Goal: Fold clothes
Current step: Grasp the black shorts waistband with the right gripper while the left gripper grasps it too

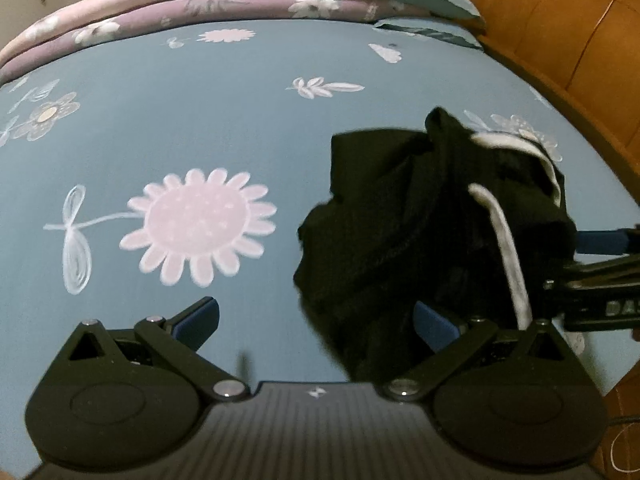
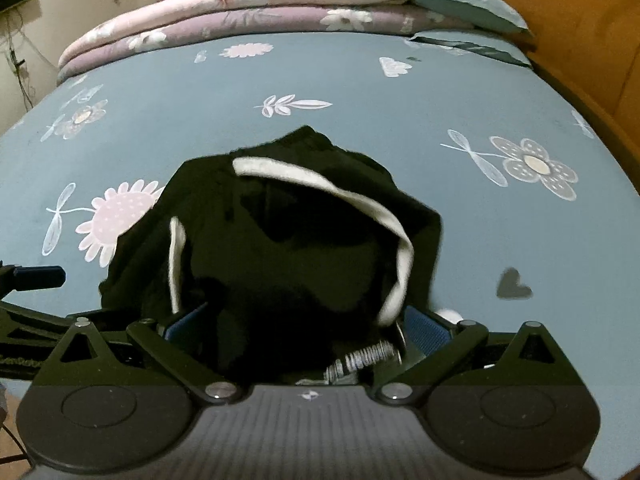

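The crumpled black fabric garment with white stripe trim (image 2: 280, 240) lies bunched in a loose heap on the blue flower-printed bed sheet (image 1: 180, 120). It sits directly ahead of the right gripper (image 2: 308, 324), with cloth reaching back between that gripper's blue pads. From the left gripper (image 1: 316, 320) it lies ahead and to the right, its near edge by the right-hand pad.

**Gripper state.** The left gripper stands wide, with only sheet between most of its span. The right gripper also stands spread, with garment cloth lying between its pads; whether the pads actually bear on the cloth cannot be told, as the dark fabric hides the contact.

**Handling.**
- Judged soft, limp and light: the heap holds deep creases and no shape of its own.
- It will likely sag and drape when lifted from one point, so two spaced holds suit it.
- The white stripe (image 2: 320, 188) marks a seam or edge and gives the clearest line to pinch along.
- No corner or hem is plainly laid out.

**Writing.** On the right gripper's body (image 1: 600, 300), seen from the left wrist, pale letters appear, possibly "DA"; the rest is cut off. No label shows on the garment.
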A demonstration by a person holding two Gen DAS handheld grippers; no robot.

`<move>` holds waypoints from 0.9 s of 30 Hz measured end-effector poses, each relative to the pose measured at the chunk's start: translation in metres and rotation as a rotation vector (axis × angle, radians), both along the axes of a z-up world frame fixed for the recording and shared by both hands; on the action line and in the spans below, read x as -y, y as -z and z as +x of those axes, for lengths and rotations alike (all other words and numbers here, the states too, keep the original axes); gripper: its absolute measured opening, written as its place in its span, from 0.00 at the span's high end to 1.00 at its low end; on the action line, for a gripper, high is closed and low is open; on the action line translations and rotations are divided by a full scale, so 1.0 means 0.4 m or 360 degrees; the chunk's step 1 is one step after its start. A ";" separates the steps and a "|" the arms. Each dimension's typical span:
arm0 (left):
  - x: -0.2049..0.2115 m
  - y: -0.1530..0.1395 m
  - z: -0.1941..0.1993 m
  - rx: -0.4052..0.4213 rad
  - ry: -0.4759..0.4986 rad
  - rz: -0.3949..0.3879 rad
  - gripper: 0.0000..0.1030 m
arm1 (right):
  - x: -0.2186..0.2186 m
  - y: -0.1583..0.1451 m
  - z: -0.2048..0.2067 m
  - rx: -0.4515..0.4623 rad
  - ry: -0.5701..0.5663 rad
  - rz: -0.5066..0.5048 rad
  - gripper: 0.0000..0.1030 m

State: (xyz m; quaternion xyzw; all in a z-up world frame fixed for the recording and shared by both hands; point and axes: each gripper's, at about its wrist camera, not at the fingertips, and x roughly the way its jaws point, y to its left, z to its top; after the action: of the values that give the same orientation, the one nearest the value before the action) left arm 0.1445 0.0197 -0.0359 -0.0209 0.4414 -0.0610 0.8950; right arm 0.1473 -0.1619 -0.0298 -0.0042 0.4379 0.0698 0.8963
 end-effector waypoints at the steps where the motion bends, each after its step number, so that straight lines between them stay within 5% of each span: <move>1: -0.001 0.001 0.014 -0.0008 0.0006 -0.0002 0.01 | -0.003 0.002 0.019 -0.0011 0.0000 -0.0003 0.00; 14: -0.039 -0.012 0.166 0.0027 0.0007 0.0007 0.01 | -0.036 0.029 0.198 -0.0119 -0.0078 0.0016 0.00; 27: -0.118 -0.007 0.175 -0.0052 0.0065 -0.0170 0.01 | -0.055 0.058 0.273 -0.0126 -0.0203 0.0063 0.00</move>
State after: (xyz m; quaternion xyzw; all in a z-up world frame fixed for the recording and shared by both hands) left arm 0.2145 0.0670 -0.0330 -0.0606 0.4524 -0.1023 0.8838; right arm 0.2566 -0.1397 -0.0529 -0.0116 0.4705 0.1356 0.8718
